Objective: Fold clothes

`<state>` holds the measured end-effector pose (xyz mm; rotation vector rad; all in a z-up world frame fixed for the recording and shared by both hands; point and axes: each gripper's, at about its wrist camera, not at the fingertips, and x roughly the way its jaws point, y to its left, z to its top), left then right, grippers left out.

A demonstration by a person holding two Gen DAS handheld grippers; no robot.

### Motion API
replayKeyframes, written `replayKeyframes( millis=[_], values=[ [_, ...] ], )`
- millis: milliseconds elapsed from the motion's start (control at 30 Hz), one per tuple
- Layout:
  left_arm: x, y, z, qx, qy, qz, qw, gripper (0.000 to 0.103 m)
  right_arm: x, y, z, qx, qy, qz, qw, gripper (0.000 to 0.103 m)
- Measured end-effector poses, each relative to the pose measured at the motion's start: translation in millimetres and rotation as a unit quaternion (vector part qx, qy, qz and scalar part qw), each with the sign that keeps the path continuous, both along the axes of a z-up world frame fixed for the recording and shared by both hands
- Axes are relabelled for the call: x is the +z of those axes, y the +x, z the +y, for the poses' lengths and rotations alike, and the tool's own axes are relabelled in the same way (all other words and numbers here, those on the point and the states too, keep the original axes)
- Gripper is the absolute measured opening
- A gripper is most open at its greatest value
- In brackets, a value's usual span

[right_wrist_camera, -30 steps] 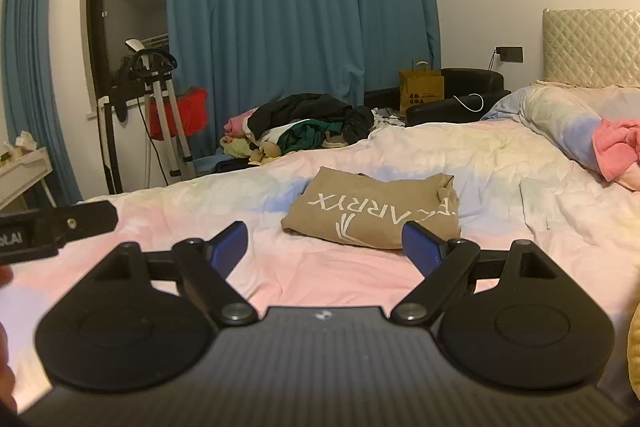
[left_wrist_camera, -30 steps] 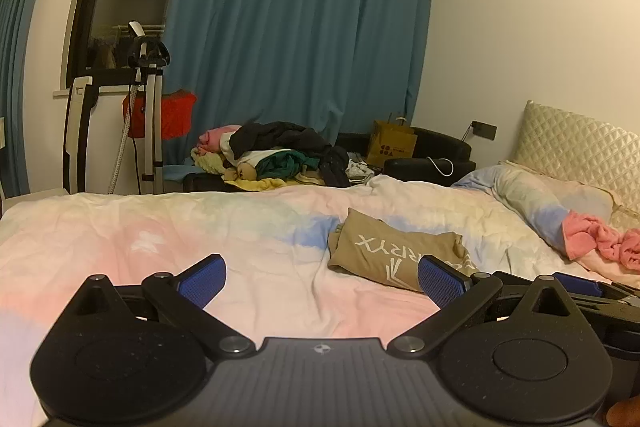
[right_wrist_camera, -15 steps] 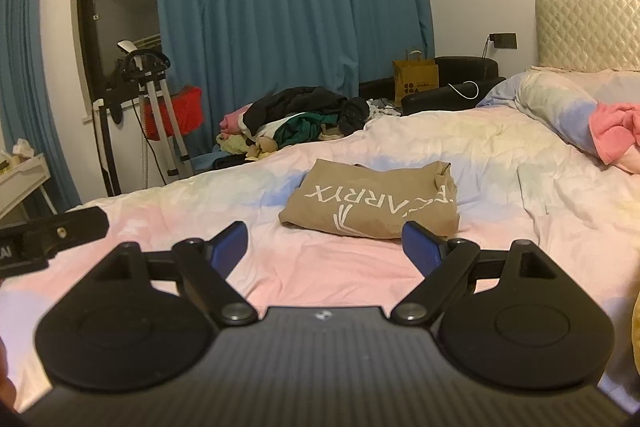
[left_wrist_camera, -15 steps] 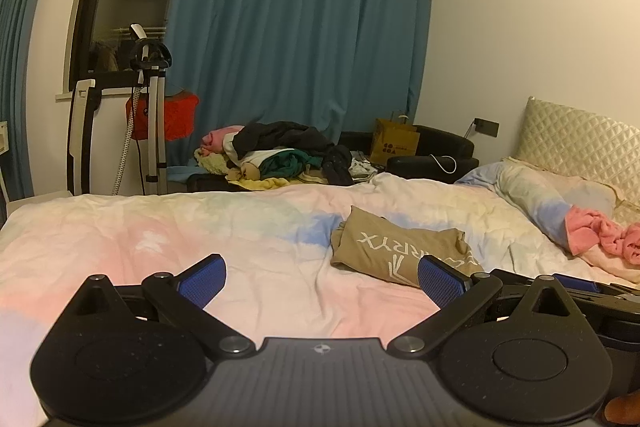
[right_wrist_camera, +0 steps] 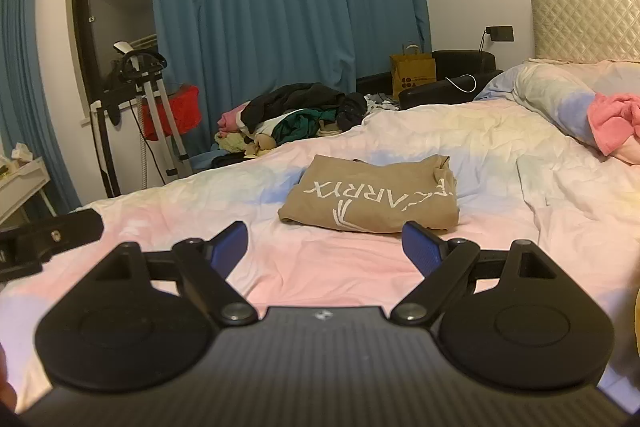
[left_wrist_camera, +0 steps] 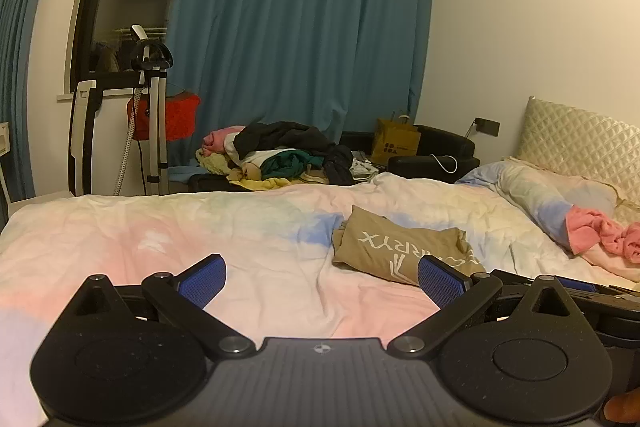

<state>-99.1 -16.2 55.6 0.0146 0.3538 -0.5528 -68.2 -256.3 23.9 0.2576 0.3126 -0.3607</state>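
A tan folded shirt with white lettering lies on the pastel bedspread; it also shows in the right wrist view. My left gripper is open and empty, held above the bed, with the shirt ahead and to its right. My right gripper is open and empty, just short of the shirt's near edge. A pile of unfolded clothes lies beyond the far side of the bed and shows in the right wrist view too.
A pink cloth lies by the pillow at the right. A garment steamer stand stands at the back left before blue curtains. A yellow paper bag sits on a black seat. The padded headboard is at far right.
Both grippers have drifted slightly; the shirt sits a little lower and nearer in the right wrist view. Both stay open and empty.
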Motion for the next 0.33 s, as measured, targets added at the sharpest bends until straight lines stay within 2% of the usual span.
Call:
replayKeyframes(
  millis=[333],
  values=[
    [-0.5,-1.5,-1.5,0.000,0.001,0.001,1.0000,0.103,1.1,-0.3,-1.7,0.000,0.005,0.001,1.000,0.086]
  ],
)
